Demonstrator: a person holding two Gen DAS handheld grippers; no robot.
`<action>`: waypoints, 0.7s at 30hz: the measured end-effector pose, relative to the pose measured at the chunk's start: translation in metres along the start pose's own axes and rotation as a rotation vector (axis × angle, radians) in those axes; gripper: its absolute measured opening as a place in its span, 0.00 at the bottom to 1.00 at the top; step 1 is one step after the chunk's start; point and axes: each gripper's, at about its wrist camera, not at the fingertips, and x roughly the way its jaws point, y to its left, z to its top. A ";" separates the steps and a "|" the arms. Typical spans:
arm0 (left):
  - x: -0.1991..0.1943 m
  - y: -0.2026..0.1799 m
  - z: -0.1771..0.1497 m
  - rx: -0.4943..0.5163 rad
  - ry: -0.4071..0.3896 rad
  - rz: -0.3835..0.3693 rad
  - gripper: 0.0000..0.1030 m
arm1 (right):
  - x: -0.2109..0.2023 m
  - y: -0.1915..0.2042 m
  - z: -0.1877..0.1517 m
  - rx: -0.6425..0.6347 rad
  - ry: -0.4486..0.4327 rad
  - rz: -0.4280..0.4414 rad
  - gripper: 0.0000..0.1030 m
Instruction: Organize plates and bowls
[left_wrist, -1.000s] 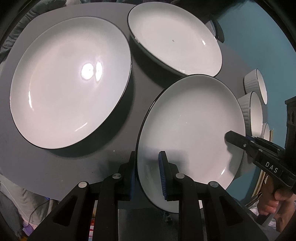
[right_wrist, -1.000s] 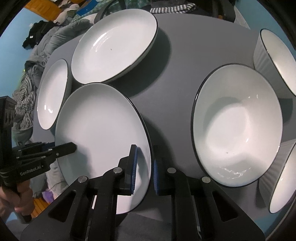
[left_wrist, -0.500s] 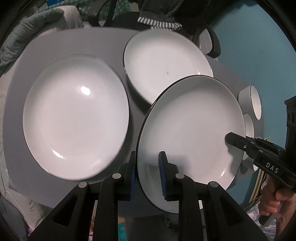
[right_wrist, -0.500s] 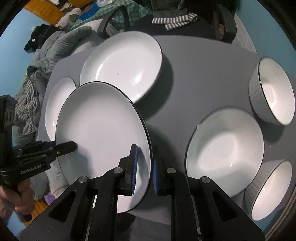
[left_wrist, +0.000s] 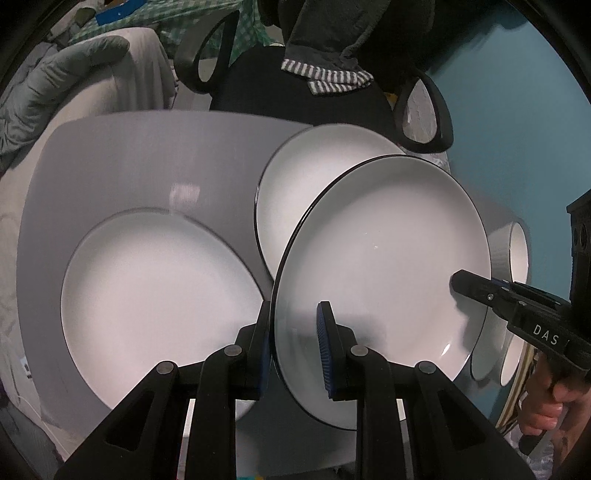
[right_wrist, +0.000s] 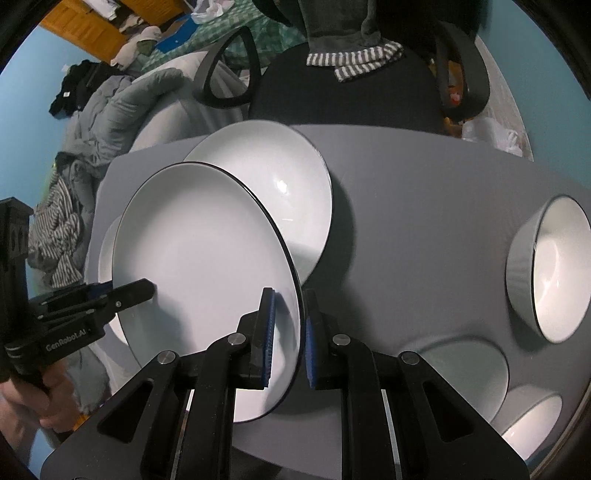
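Observation:
Both grippers hold one white plate with a black rim (left_wrist: 384, 258), lifted above the grey table (left_wrist: 129, 158). My left gripper (left_wrist: 295, 339) is shut on its near rim, and my right gripper (right_wrist: 290, 332) is shut on the opposite rim; the held plate also shows in the right wrist view (right_wrist: 199, 258). The right gripper's finger (left_wrist: 476, 290) shows at the plate's right edge, the left gripper's finger (right_wrist: 125, 293) at its left edge. Two more white plates lie on the table: one at left (left_wrist: 155, 295), one behind (left_wrist: 295, 192), partly hidden by the held plate.
White ribbed bowls stand at the table's right: one (right_wrist: 550, 266) upright, a wider bowl (right_wrist: 469, 369) and another (right_wrist: 532, 424) near the front edge. A black office chair (right_wrist: 343, 92) with a striped cloth (right_wrist: 354, 59) stands behind the table. Clothes (right_wrist: 92, 110) pile up at the left.
The plate has risen well above the table, held by both grippers. The table, plates and bowls look smaller and lower now, and the chair behind has come into view.

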 end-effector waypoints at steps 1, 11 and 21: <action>0.003 -0.005 0.005 -0.001 0.000 0.006 0.22 | -0.001 -0.003 0.002 0.004 0.003 0.004 0.14; 0.022 -0.002 0.043 -0.027 0.015 0.057 0.22 | 0.014 -0.016 0.040 0.031 0.047 0.032 0.14; 0.036 0.000 0.071 -0.031 0.022 0.108 0.22 | 0.031 -0.015 0.063 0.029 0.087 0.031 0.14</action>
